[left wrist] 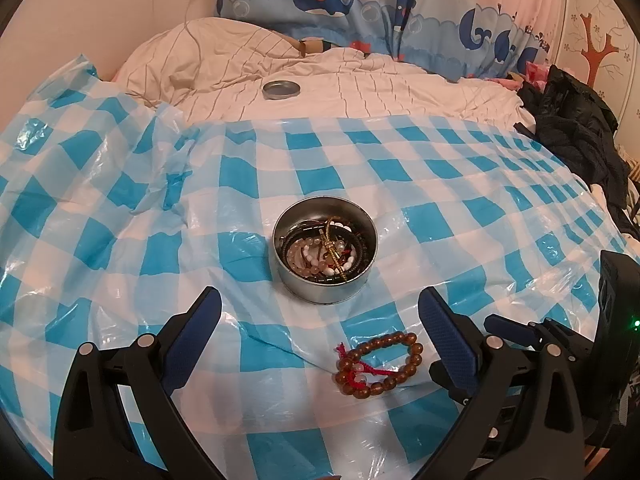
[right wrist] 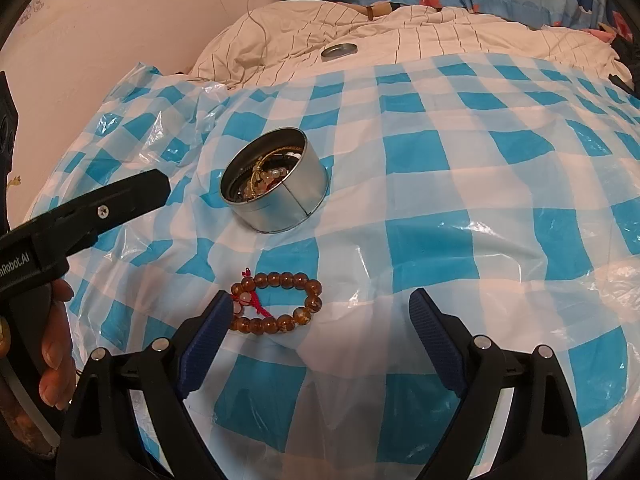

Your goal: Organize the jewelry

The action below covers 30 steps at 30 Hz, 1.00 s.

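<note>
A round metal tin (left wrist: pixel 325 285) holding several bead bracelets and cords stands on the blue-and-white checked plastic sheet (left wrist: pixel 420 184); it also shows in the right wrist view (right wrist: pixel 280 208). A brown bead bracelet with a red cord (left wrist: pixel 380 364) lies on the sheet in front of the tin, also in the right wrist view (right wrist: pixel 276 302). My left gripper (left wrist: pixel 320 304) is open and empty, above the sheet with the bracelet between its fingers and the tin just beyond their tips. My right gripper (right wrist: pixel 318 304) is open and empty, its left finger (right wrist: pixel 208 336) next to the bracelet.
The tin's lid (left wrist: pixel 281 89) lies on the rumpled striped bedding (left wrist: pixel 360 80) behind the sheet. A whale-print curtain (left wrist: pixel 360 0) hangs at the back. Dark clothes (left wrist: pixel 576 128) are piled at the right. The left gripper's body (right wrist: pixel 80 208) and a hand show at left.
</note>
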### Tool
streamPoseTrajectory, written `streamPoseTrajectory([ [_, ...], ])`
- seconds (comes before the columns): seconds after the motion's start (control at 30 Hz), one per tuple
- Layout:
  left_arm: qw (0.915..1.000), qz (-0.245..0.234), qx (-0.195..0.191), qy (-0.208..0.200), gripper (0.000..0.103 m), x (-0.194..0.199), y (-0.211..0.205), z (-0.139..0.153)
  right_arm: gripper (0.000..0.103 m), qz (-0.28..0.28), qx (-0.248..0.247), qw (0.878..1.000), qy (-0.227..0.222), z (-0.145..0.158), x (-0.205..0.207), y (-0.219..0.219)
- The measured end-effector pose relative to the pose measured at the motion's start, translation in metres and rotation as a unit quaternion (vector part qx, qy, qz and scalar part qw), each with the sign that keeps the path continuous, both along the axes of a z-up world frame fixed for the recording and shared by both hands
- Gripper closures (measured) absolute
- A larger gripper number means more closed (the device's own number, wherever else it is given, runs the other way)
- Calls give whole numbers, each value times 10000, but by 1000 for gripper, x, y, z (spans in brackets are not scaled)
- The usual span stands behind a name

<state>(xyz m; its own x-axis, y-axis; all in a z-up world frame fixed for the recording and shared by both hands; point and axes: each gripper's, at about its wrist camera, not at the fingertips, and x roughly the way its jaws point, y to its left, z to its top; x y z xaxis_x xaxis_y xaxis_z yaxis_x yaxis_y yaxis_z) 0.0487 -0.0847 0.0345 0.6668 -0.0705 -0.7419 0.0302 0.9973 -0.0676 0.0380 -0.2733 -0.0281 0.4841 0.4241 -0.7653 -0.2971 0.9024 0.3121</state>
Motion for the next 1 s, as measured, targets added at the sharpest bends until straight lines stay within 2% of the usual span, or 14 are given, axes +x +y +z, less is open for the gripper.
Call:
streamPoseTrajectory([
  [1.0, 10000, -1, 27, -9, 8, -1, 3, -1, 17, 50, -38, 10000, 28, -3, 1, 6],
])
